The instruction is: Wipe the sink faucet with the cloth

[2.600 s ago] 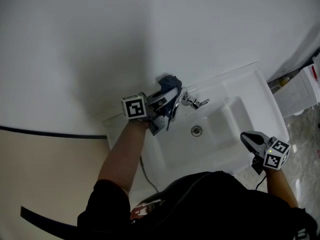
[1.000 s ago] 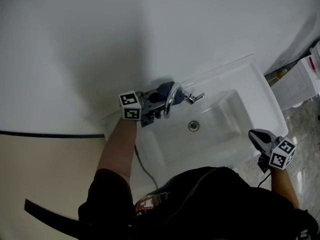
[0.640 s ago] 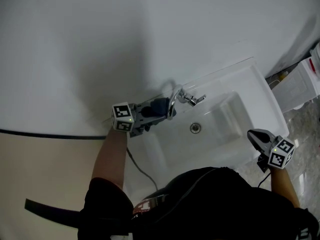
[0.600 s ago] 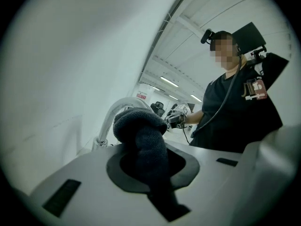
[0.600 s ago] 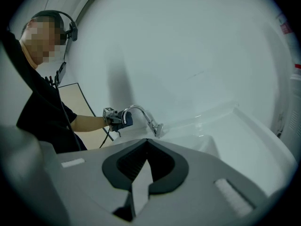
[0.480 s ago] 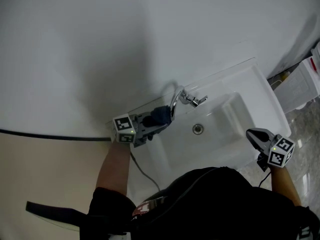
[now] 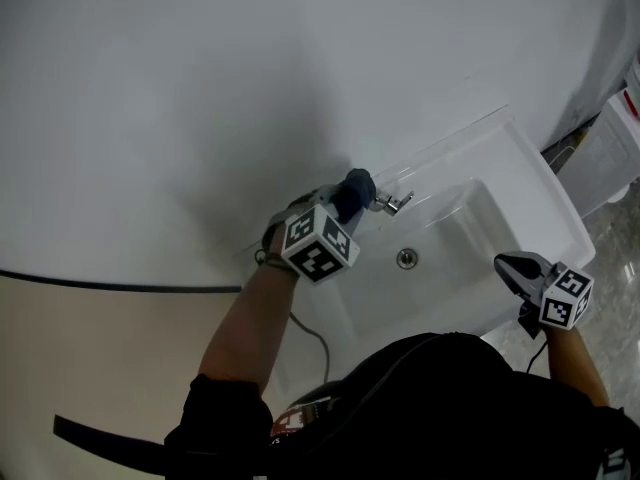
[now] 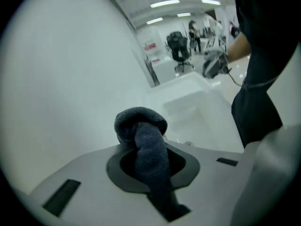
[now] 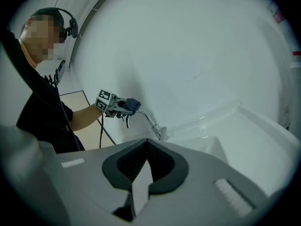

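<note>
While the white wall (image 7: 200, 88) fills the far side and the sink (image 7: 500, 168) spreads from centre to right, the coming stroke turns on the faucet (image 7: 392, 203) at the sink's far rim. Its chrome spout (image 9: 146, 117) arches leftward from the base. The left gripper (image 7: 345, 206), clamped on the dark blue cloth (image 7: 355, 186), sits at the crown of that arch, the cloth apparently touching metal. That hand is far nearer, so I judge the wipe would run rightward along the spout. The right gripper (image 7: 508, 266), jaws closed on nothing, hovers by the sink's near right edge, well apart. The drain (image 7: 406, 259) lies below; nothing blocks the path.
</note>
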{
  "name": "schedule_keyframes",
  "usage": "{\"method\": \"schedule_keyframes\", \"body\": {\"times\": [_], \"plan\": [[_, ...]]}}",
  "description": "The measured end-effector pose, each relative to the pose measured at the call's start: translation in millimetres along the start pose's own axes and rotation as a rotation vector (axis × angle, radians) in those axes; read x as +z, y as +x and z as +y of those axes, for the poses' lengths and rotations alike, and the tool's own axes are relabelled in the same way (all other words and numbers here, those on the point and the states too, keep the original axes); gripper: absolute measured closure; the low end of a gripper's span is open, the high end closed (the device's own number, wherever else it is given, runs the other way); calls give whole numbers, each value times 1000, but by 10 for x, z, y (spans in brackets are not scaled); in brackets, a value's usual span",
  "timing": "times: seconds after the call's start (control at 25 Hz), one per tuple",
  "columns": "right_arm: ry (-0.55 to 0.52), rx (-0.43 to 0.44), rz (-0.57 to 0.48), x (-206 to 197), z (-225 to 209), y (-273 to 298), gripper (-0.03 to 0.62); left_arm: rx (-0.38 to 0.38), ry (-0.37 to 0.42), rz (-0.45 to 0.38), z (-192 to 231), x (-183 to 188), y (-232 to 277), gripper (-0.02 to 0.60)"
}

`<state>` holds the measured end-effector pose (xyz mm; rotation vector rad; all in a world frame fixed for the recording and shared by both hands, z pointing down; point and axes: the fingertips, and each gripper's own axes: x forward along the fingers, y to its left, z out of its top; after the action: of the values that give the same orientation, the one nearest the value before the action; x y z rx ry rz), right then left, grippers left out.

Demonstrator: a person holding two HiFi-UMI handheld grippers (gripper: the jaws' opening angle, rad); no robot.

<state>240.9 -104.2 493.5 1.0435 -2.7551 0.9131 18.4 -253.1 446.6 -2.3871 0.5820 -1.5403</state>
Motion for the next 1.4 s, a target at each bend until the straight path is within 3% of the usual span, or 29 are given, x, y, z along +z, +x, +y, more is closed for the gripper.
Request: {"method": "schedule_keyframes", "body": {"times": [0.36, 0.48, 0.6, 0.76, 0.96, 1.12, 1.28, 1.4], "plan": [[86, -79, -102, -298, -339, -538, 592, -90, 418, 656, 153, -155, 1114, 534], [115, -95, -127, -436, -382, -732, 592, -172, 454, 826, 87, -293, 1357, 532], [147, -127, -150, -567, -444, -909, 592, -209, 448, 925, 135, -396, 1594, 532], [172, -159, -169, -616, -615, -1106, 593, -250, 445, 1005, 211, -508, 1794, 532], [196, -183, -188, -722, -652, -1254, 592, -299, 603, 1100, 132, -582, 1882, 534], [196, -172, -195, -721, -630, -1245, 592, -383, 527, 1117, -71, -579, 1573, 534], [184, -149, -191, -630, -576, -1163, 592, -351, 508, 1029, 21, -382, 1238, 534], [164, -123, -180, -542, -503, -1028, 592, -338, 358, 885, 159, -212, 980, 534]]}}
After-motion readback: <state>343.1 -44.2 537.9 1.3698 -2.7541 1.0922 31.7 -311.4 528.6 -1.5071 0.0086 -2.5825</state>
